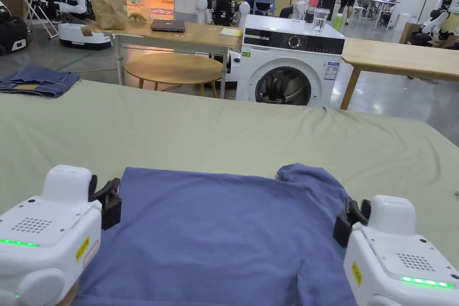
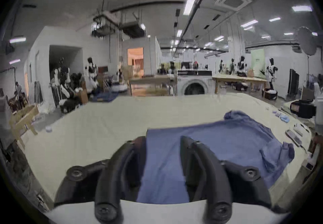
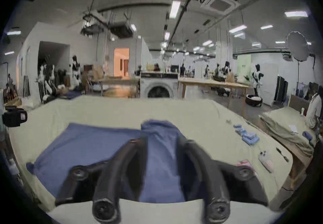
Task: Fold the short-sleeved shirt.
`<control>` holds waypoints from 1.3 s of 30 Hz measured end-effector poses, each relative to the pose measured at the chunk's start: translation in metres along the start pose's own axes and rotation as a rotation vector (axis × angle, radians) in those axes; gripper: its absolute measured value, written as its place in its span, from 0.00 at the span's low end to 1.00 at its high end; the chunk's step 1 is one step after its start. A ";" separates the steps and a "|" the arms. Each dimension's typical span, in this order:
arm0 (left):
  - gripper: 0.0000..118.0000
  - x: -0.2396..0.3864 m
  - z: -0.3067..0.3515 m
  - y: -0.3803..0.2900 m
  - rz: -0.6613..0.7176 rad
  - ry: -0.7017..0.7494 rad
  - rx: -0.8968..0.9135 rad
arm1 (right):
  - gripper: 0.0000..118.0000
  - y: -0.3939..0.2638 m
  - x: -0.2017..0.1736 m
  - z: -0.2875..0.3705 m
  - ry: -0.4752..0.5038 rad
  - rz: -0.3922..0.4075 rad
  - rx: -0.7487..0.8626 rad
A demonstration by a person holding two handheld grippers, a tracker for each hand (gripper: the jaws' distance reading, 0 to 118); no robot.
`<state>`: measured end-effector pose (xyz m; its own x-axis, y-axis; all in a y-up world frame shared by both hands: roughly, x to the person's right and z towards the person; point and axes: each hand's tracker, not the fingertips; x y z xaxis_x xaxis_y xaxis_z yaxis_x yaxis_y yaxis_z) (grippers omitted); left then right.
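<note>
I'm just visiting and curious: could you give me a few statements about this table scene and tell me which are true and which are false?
1. The blue shirt lies on a pale green cloth-covered table. True.
2. The left gripper is clamped shut. False: its jaws stand apart over the shirt's left edge.
3. A washing machine stands beyond the table. True.
4. The shirt is red. False: it is blue.
5. The right gripper is open, with shirt fabric seen between its jaws. True.
</note>
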<state>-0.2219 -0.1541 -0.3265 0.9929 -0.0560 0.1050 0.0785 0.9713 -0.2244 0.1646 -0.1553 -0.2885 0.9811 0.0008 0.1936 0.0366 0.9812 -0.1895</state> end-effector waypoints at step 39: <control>0.17 -0.068 -0.017 -0.107 0.087 0.019 -0.841 | 0.00 -0.043 0.029 -0.017 0.045 0.067 -0.330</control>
<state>-0.2963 -0.2578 -0.3258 0.9992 0.0002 0.0392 0.0344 0.4773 -0.8781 0.1950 -0.2004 -0.2909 0.9905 0.0470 0.1290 0.0244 0.8641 -0.5027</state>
